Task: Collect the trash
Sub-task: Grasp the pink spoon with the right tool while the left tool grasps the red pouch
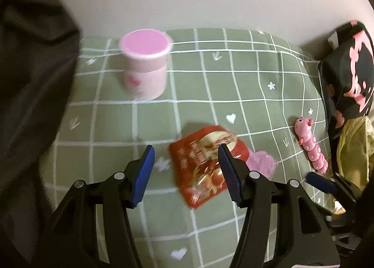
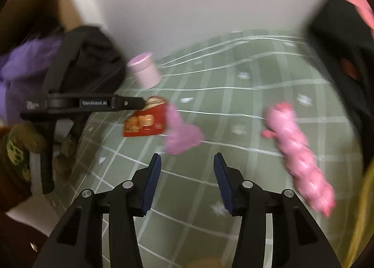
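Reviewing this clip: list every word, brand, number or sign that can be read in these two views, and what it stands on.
"GenRobot.AI": white letters on the black arm of the left tongs, seen in the right wrist view.
Red snack wrapper: print on its face, too blurred to read.
Pink lidded cup: a pink mark low on its side, unreadable.
Black bag: pink figures only, no readable words.

One red snack packet (image 1: 205,165), one pink wrapper (image 2: 182,137), one pink tub (image 1: 145,62), one pink caterpillar toy (image 1: 311,146).

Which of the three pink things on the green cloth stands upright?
The pink lidded cup, standing near the wall; the pink caterpillar toy and crumpled pink wrapper lie flat.
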`<state>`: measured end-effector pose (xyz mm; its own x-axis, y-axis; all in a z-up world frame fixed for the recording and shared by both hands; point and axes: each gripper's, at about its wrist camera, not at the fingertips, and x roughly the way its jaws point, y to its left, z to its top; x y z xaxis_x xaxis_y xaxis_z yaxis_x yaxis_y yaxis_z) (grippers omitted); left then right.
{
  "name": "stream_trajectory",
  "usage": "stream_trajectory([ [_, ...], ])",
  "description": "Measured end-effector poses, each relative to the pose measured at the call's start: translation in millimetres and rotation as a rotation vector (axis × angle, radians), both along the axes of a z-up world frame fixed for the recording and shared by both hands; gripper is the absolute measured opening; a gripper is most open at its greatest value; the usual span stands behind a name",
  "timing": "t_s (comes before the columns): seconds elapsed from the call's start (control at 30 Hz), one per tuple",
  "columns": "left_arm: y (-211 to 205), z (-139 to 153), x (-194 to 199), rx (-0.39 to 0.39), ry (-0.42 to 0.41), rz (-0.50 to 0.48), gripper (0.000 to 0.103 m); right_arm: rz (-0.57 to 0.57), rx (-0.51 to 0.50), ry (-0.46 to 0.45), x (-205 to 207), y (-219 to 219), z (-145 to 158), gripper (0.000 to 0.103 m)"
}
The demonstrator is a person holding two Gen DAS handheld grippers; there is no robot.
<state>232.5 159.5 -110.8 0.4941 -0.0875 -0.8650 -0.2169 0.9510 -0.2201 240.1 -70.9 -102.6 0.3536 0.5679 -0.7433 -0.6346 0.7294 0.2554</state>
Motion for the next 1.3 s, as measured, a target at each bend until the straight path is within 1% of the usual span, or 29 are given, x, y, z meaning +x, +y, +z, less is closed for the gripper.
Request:
stream_trajectory([
  [0.03,4,2,-7,-0.005,0.000,0.010,0.053,0.016,-0.015,-0.013,2,8,-1,0.045],
  [0.07,7,4,-13,-0.007,-0.001,0.019,0.053,0.032,-0.041,-0.053,7,20,-2,0.045],
  [0.17,20,9,-31,-0.029,-0.002,0.044,0.053,0.047,-0.070,-0.111,18,39,-6,0.045],
  [0.2,25,9,-37,-0.044,0.004,0.054,0.053,0.050,-0.081,-0.108,23,44,-10,0.045],
  [0.3,36,6,-50,-0.076,0.024,0.074,0.053,0.046,-0.111,-0.054,36,52,-27,0.045],
  [0.4,42,6,-58,-0.077,0.030,0.093,0.053,0.052,-0.138,-0.041,37,51,-28,0.045],
  [0.43,42,5,-58,-0.071,0.034,0.093,0.053,0.055,-0.148,-0.037,37,50,-27,0.042],
  [0.53,40,6,-59,-0.060,0.038,0.079,0.053,-0.011,-0.133,-0.037,37,33,-18,0.042],
  [0.63,31,7,-52,-0.073,0.021,0.043,0.053,-0.130,-0.053,-0.018,36,-2,4,0.042],
  [0.73,19,5,-38,-0.082,0.002,0.001,0.053,-0.201,0.001,-0.013,32,-28,20,0.042],
  [0.87,4,-1,-20,-0.055,-0.008,-0.053,0.054,-0.246,0.007,-0.025,23,-50,30,0.042],
  [0.9,-2,-5,-13,-0.032,0.001,-0.070,0.054,-0.257,0.006,-0.024,19,-52,30,0.042],
  [1.0,-18,-14,1,-0.003,0.020,-0.103,0.054,-0.282,0.003,-0.001,11,-62,27,0.042],
  [1.03,-22,-15,4,0.015,0.020,-0.109,0.056,-0.287,-0.002,0.006,8,-65,25,0.042],
  [1.1,-33,-18,10,0.066,0.018,-0.127,0.056,-0.286,-0.019,0.023,2,-66,19,0.042],
  [1.13,-36,-19,11,0.072,0.022,-0.128,0.056,-0.286,-0.026,0.026,-1,-67,18,0.042],
  [1.17,-40,-20,14,0.075,0.031,-0.130,0.056,-0.287,-0.031,0.027,-4,-69,18,0.042],
  [1.3,-56,-22,19,0.143,0.077,-0.133,0.056,-0.307,-0.032,0.022,-13,-79,22,0.042],
])
